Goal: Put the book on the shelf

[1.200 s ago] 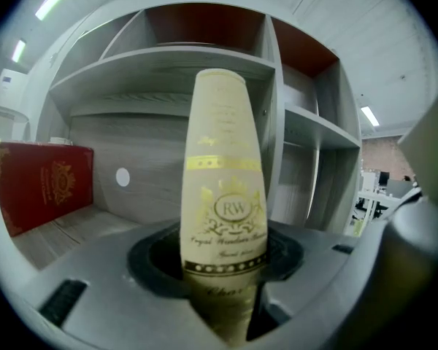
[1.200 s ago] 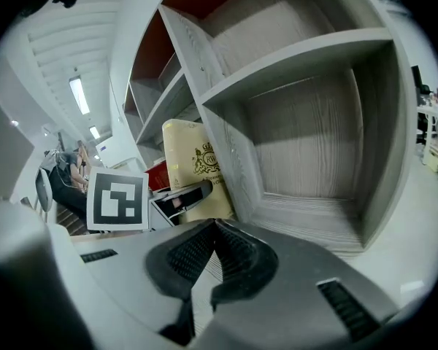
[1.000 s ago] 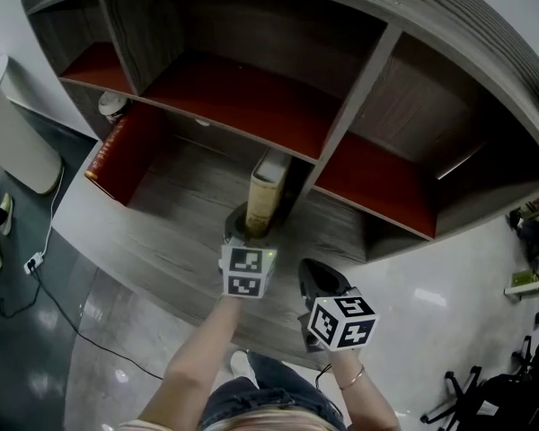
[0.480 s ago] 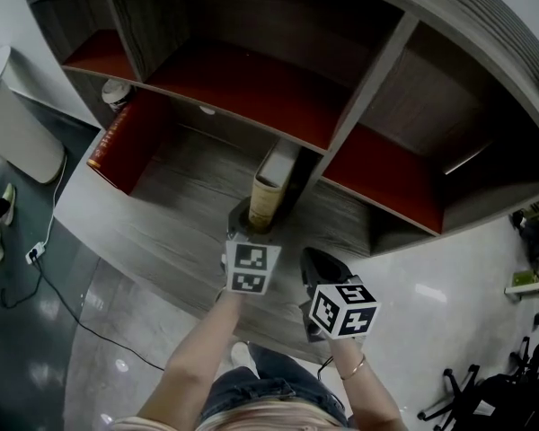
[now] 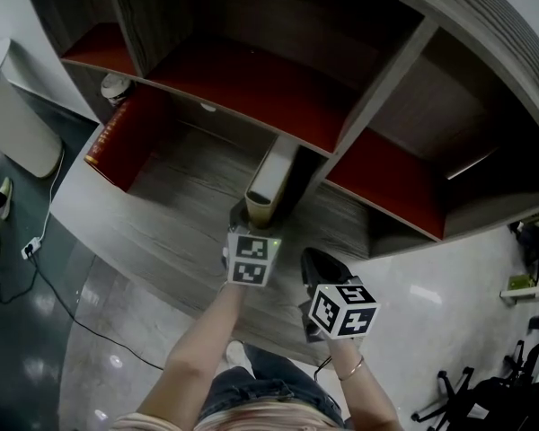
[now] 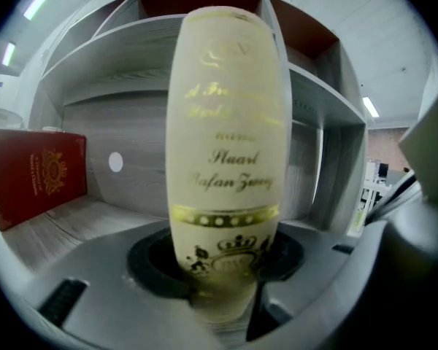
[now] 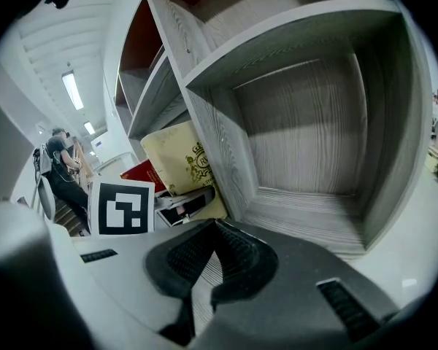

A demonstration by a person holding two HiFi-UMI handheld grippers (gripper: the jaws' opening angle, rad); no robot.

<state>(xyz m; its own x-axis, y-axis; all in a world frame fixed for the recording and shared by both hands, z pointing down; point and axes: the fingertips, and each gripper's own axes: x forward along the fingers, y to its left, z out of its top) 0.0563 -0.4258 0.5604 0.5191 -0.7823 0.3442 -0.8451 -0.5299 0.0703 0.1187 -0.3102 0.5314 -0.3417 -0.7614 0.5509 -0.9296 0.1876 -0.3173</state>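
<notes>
A cream book [image 5: 271,176] with gold print stands upright on the lower board of the grey wooden shelf [image 5: 175,218], close beside the vertical divider [image 5: 364,106]. My left gripper [image 5: 256,212] is shut on the bottom of its spine. In the left gripper view the book [image 6: 226,159] fills the middle, with the left gripper [image 6: 223,262] clamped on its lower end. My right gripper [image 5: 313,263] hangs to the right and nearer me, shut on nothing. In the right gripper view its pads [image 7: 215,226] meet at the tips, and the book [image 7: 177,159] shows left of the divider.
A red book [image 5: 126,137] leans at the left end of the same compartment, also seen as the red book [image 6: 33,173]. A small white cup [image 5: 115,88] sits behind it. The upper compartments have red floors [image 5: 242,88]. A white bin [image 5: 13,128] and a cable [image 5: 36,254] lie left.
The book has gone a little deeper into the compartment, towards the divider, with my left gripper following. The right gripper has hardly moved.
</notes>
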